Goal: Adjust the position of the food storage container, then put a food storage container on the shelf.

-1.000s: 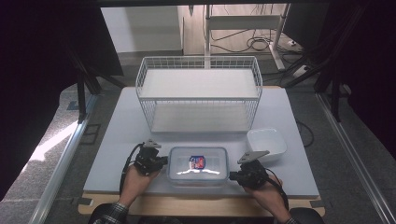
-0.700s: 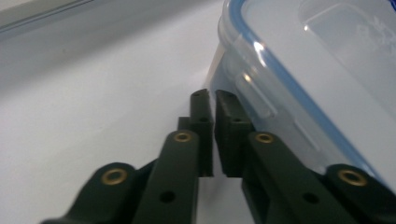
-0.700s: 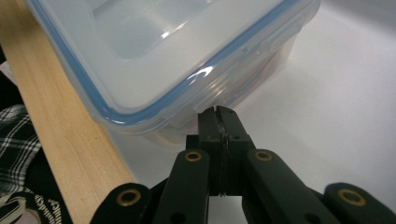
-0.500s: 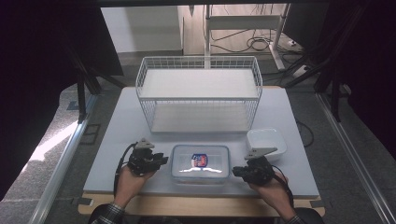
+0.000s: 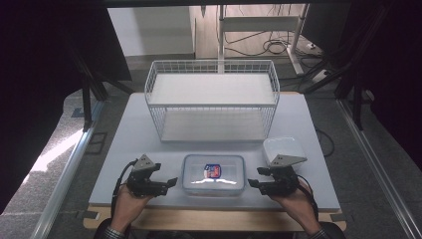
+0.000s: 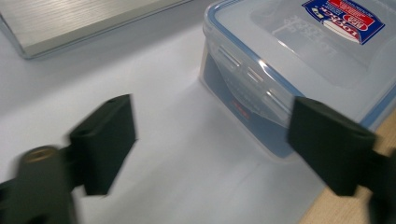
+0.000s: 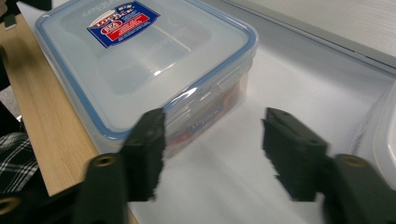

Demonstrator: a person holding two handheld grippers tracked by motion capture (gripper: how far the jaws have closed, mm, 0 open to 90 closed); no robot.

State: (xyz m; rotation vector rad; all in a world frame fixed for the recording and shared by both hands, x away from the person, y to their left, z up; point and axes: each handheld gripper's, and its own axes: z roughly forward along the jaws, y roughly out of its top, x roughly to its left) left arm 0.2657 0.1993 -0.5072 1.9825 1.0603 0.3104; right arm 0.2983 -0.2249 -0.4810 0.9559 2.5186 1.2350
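Black jaws, left gripper (image 6: 210,140): spread wide, holding nothing, aimed at the short end of the box from just beside it.
Black jaws, right gripper (image 7: 212,149): spread wide, holding nothing, aimed at the opposite short end, close but apart.
Hands: left hand (image 5: 130,201) and right hand (image 5: 294,199) each grip a tool at the table's near edge.
Clear rectangular plastic box with blue-rimmed clip lid and red-blue label (image 5: 214,174): closed, lying flat between both grippers near the front edge.
Small white square plastic container (image 5: 284,148): just behind the right gripper.
White wire basket (image 5: 211,99): farther back, centred.
Pale grey table top (image 5: 139,134): wooden strip along its front.
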